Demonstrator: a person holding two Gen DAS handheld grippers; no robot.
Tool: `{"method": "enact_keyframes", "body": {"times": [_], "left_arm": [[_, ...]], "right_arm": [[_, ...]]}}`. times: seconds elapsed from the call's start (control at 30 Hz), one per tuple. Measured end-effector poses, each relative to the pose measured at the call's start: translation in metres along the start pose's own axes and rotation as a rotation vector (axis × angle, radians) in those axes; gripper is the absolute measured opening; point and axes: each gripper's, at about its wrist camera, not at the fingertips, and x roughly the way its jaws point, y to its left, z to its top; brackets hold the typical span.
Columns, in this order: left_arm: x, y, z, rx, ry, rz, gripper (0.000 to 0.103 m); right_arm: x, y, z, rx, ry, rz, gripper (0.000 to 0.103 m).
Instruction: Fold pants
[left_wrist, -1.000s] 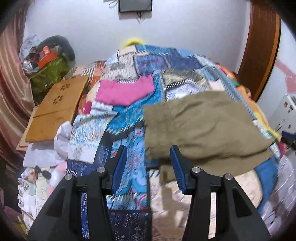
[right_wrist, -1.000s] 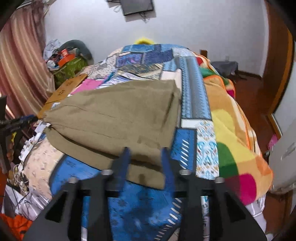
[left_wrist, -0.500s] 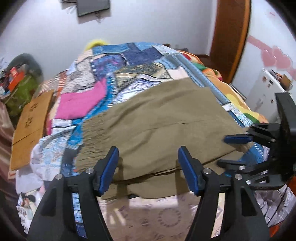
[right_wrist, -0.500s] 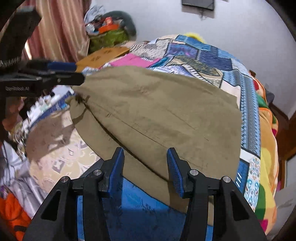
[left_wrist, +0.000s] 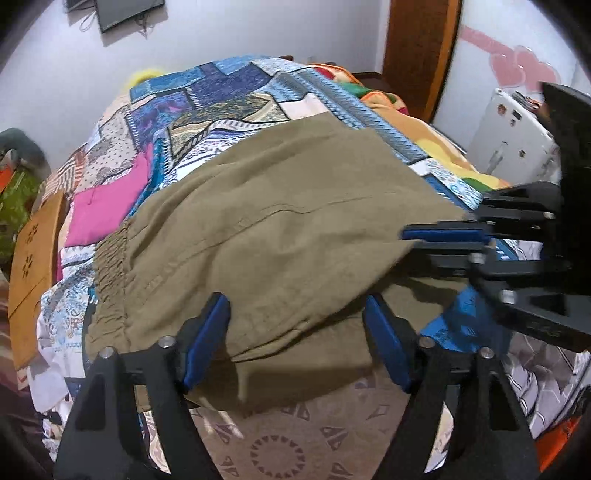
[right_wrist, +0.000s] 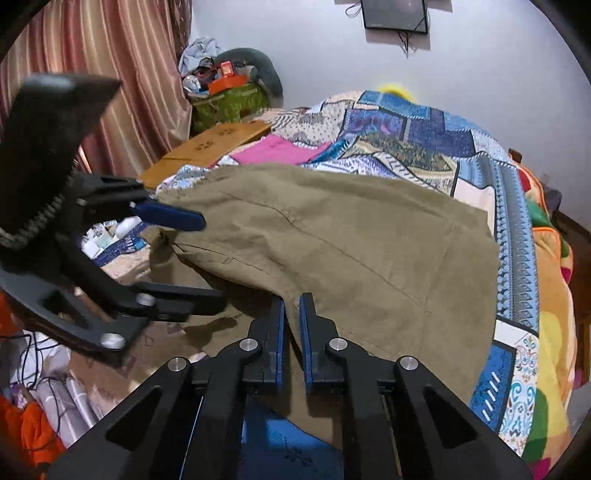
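Observation:
Olive pants (left_wrist: 280, 221) lie folded over on the patchwork quilt (left_wrist: 221, 92), elastic waist at the left. My left gripper (left_wrist: 295, 336) straddles their near edge; its jaws are closing with cloth between them, and the pads do not press it. From the right wrist view the pants (right_wrist: 351, 240) spread ahead, and my right gripper (right_wrist: 291, 317) is shut on their near edge. The left gripper (right_wrist: 210, 258) brackets the waist corner there. The right gripper (left_wrist: 410, 247) reaches in from the right at the other end.
A wooden board (right_wrist: 210, 144) leans at the bed's far left beside a heap of clutter (right_wrist: 229, 88) and a curtain (right_wrist: 110, 55). A white cabinet (left_wrist: 513, 136) and a brown door (left_wrist: 417, 48) stand right of the bed. Orange cloth (right_wrist: 29, 428) lies below the bed's edge.
The right jaws went from open to shut on the pants' near edge. The left gripper swung from the quilt's left side over the pants' near edge. Both grippers came nearer each other.

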Motion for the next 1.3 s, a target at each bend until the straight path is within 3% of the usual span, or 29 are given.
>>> {"method": "enact_keyframes", "body": {"times": [0.1,0.17,0.4,0.63,0.77,0.97,1.1,1.3], "left_arm": [[-0.005,0.007,0.002,-0.027,-0.005,0.003,0.041],[-0.011,0.009,0.001,-0.040,-0.017,-0.013,0.036],[-0.026,-0.003,-0.014,-0.045,-0.034,-0.033,0.034],[-0.028,-0.004,-0.036,-0.095,-0.013,-0.070,0.035],[-0.043,0.001,-0.046,-0.108,-0.020,-0.061,0.040],[-0.070,0.039,-0.048,-0.198,-0.089,0.025,0.068],[-0.068,0.076,-0.040,-0.292,-0.096,0.075,0.070],[-0.038,0.094,-0.034,-0.345,-0.049,0.077,0.070]], "right_arm": [[-0.012,0.001,0.002,0.006,-0.020,0.006,0.007],[-0.019,0.002,0.003,0.000,-0.032,-0.002,0.007],[-0.036,0.008,-0.003,-0.007,-0.048,-0.017,0.006],[-0.030,0.006,-0.025,0.058,0.022,0.014,0.011],[-0.041,0.004,-0.031,0.091,0.017,0.005,0.011],[-0.069,-0.016,-0.032,0.184,-0.040,-0.060,0.026],[-0.077,-0.030,-0.027,0.242,-0.061,-0.095,0.040],[-0.059,-0.029,-0.012,0.273,-0.073,-0.054,0.041]]}}
